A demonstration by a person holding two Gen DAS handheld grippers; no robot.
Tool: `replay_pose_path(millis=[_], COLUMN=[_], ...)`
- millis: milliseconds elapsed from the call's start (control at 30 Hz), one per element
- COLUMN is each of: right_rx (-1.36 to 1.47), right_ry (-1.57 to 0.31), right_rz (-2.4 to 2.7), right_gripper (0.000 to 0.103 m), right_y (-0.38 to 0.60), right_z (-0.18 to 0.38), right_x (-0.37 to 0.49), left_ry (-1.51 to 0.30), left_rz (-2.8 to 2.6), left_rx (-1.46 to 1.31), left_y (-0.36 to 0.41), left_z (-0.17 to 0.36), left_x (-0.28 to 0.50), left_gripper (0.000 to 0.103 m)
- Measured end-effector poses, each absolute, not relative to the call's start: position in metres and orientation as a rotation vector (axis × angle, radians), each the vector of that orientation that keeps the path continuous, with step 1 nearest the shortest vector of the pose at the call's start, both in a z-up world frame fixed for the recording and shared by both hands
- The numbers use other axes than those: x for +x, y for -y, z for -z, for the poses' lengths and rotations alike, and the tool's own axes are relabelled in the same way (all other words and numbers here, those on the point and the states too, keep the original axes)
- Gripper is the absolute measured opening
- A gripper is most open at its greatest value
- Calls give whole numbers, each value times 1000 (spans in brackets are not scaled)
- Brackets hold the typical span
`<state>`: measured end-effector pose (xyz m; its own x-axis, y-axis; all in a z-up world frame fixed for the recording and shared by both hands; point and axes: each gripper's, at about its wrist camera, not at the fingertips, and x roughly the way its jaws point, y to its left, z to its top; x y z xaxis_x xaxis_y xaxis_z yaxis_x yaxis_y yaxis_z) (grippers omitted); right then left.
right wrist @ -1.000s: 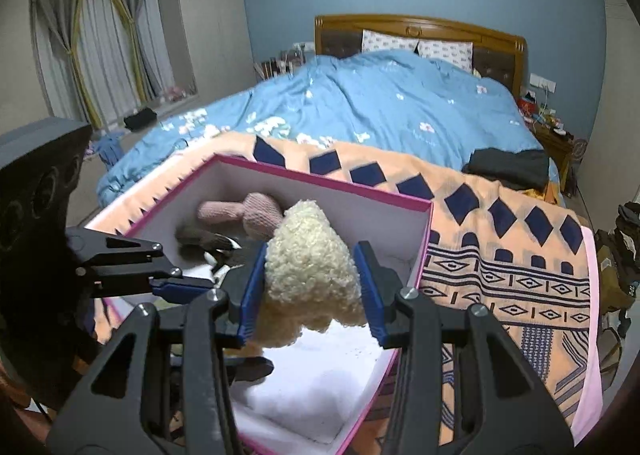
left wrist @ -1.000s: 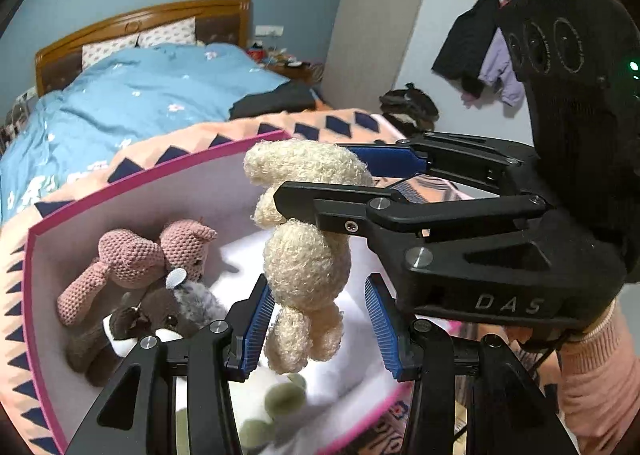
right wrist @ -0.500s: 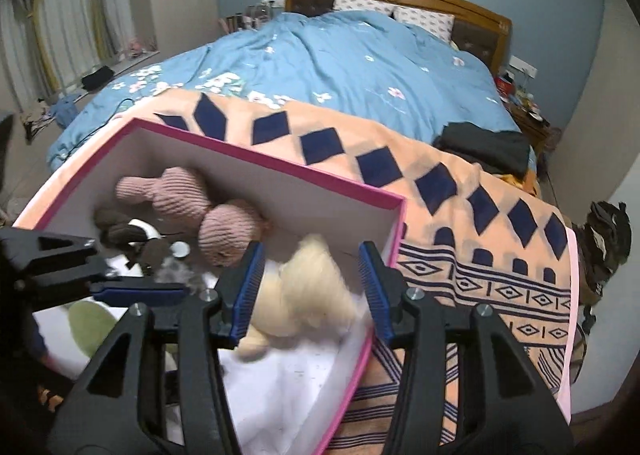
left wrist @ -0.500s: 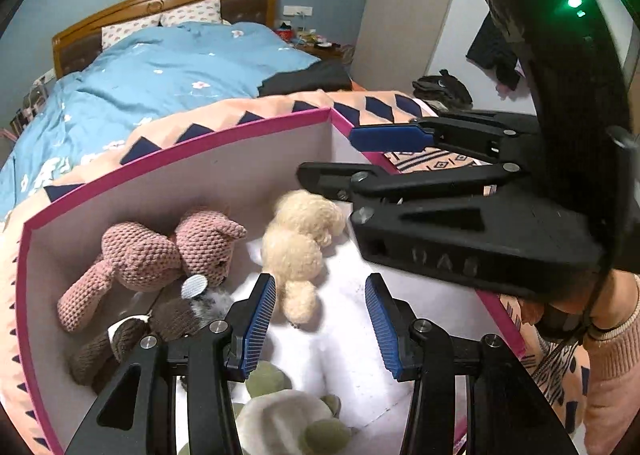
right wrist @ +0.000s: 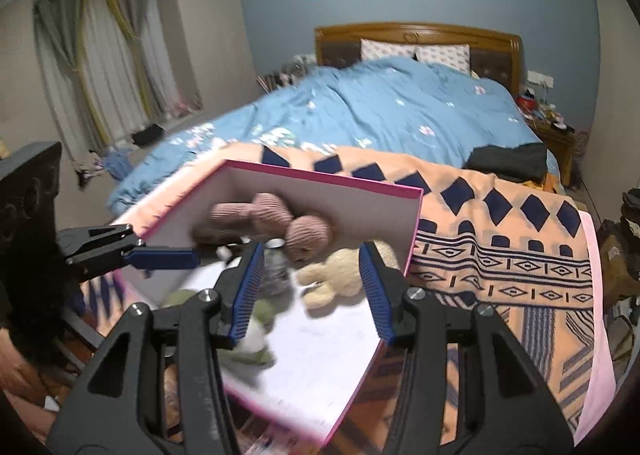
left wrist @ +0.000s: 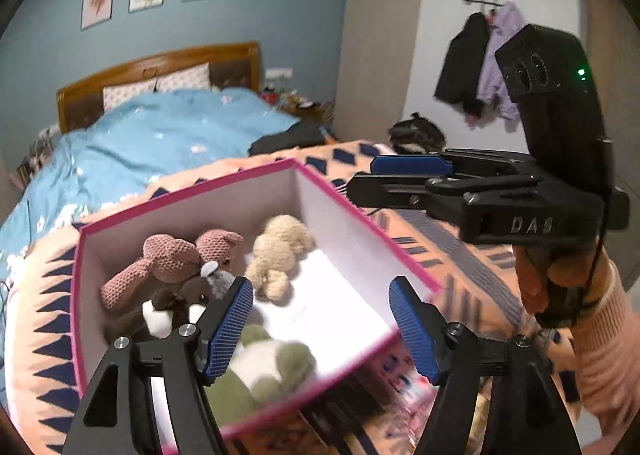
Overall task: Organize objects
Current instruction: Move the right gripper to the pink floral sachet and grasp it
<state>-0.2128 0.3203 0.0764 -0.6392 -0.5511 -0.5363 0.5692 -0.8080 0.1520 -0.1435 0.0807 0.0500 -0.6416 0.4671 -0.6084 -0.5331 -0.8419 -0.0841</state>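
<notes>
Near wall of the pink-rimmed box [left wrist: 192, 195] cut off behind the left tool [left wrist: 322, 329], blurred along its lower edge; green and white plush [left wrist: 276, 367] smeared, shape hard to make out. Dark brown plush [left wrist: 176, 295] half buried under the pink knitted plush [left wrist: 168, 259]. Left tool's jaws just opened, nothing between the blue pads, hovering over the box's near part. Right tool [right wrist: 312, 289] parted as well, gripping nothing, held above the cream plush [right wrist: 332, 279], which lies on the white box floor against the right wall, apart from both tools. Right hand [left wrist: 560, 287] in a pink sleeve at the frame's edge. Box resting on an orange patterned blanket [right wrist: 500, 239] at the foot of a bed [right wrist: 380, 111] with a blue duvet; blue wall, three framed prints, curtains at left, coats on hooks. Bare white floor open in the box's right half; blanket free to the box's right.
</notes>
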Motion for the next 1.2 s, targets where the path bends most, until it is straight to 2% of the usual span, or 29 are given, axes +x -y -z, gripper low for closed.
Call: replay_pose_path(millis=[67, 300, 533, 867, 1200], right_rx=[739, 713, 798, 1066, 1189], right_ry=[8, 44, 97, 202, 196], right_rz=[2360, 2286, 2236, 2069, 2055], right_gripper=[55, 56, 57, 57, 57], right_y=[-329, -347, -352, -320, -305], right_z=[-81, -78, -41, 45, 77], right_x=[-192, -120, -74, -64, -60], left_ry=[-138, -74, -113, 6, 56], left_rz=[-2403, -2323, -2332, -2232, -2145], left_rx=[-828, -864, -967, -1166, -1261], left_y=[-76, -60, -54, -54, -61], left_z=[-54, -38, 1, 59, 82], left_x=[-122, -70, -31, -11, -3], left_gripper=[76, 76, 76, 76, 67])
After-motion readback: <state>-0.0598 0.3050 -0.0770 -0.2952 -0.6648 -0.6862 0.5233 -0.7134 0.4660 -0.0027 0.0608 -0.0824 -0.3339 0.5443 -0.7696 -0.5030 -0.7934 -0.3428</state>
